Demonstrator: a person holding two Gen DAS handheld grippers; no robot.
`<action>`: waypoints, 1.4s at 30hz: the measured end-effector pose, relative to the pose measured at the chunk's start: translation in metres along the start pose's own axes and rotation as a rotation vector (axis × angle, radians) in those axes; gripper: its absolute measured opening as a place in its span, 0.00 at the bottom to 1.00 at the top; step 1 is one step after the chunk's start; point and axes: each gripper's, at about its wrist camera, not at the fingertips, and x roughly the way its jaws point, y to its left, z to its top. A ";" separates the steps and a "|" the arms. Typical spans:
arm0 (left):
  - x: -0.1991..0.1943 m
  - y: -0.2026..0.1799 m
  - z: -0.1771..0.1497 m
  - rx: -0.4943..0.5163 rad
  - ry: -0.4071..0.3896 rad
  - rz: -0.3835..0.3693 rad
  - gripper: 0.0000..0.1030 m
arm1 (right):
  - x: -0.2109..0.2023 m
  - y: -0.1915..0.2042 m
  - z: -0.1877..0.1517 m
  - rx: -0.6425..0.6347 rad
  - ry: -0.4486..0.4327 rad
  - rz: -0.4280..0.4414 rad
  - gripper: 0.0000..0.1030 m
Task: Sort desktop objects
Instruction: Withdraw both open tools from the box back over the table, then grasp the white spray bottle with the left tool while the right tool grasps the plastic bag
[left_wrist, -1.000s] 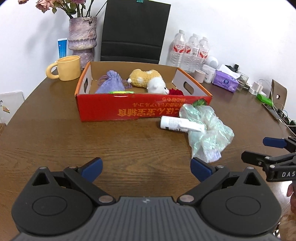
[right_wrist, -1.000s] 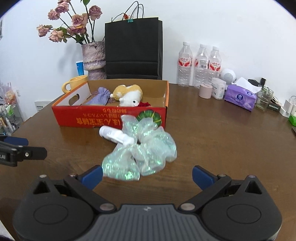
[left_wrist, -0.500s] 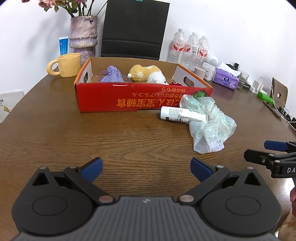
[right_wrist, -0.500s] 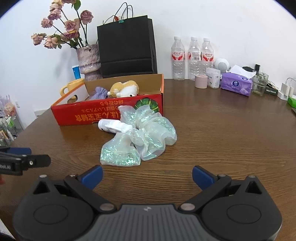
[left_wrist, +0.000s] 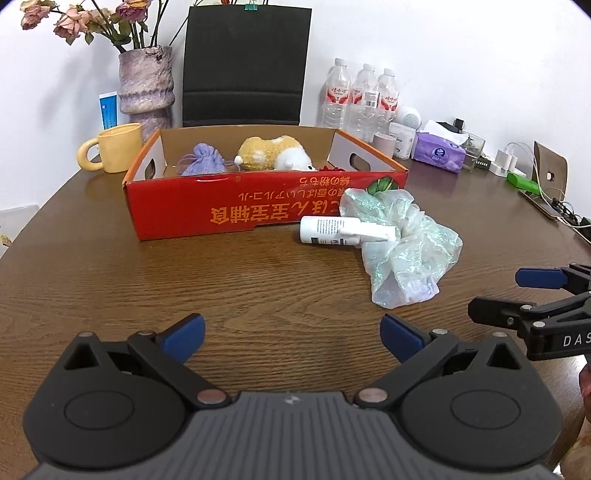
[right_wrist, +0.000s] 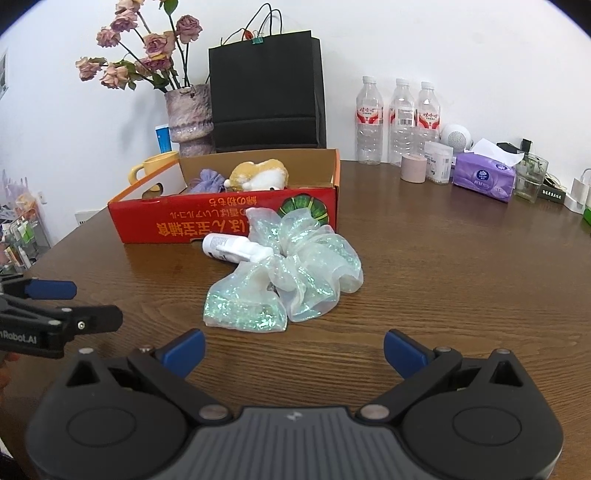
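Note:
A red cardboard box (left_wrist: 236, 210) (right_wrist: 207, 225) holds a purple pouch (left_wrist: 205, 164), a yellow-and-white plush toy (left_wrist: 275, 153) (right_wrist: 262, 175) and a red item (left_wrist: 332, 169). In front of it lie a white bottle (left_wrist: 340, 230) (right_wrist: 232, 249) and a shiny iridescent scrunchie (left_wrist: 406, 247) (right_wrist: 291, 273), touching each other. My left gripper (left_wrist: 291, 336) is open and empty above bare table, near of the box. My right gripper (right_wrist: 293, 349) is open and empty, just near of the scrunchie. Each gripper shows at the edge of the other's view.
A yellow mug (left_wrist: 114, 151), a flower vase (left_wrist: 146, 86) and a black bag (left_wrist: 245, 62) stand behind the box. Water bottles (right_wrist: 400, 118), a tissue pack (right_wrist: 484, 179), small jars and chargers with cables (left_wrist: 546, 199) fill the back right.
Both grippers have pulled back and tilted up, away from the box. The objects on the table have not moved.

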 end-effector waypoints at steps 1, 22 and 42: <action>0.001 0.000 0.000 -0.003 0.003 0.000 1.00 | 0.000 -0.001 0.000 0.002 0.001 0.000 1.00; 0.011 -0.002 0.001 -0.003 0.035 0.000 1.00 | 0.009 -0.009 -0.002 0.020 0.018 0.000 1.00; 0.050 -0.017 0.059 0.022 0.064 -0.026 1.00 | 0.041 -0.025 0.026 0.041 0.054 -0.013 1.00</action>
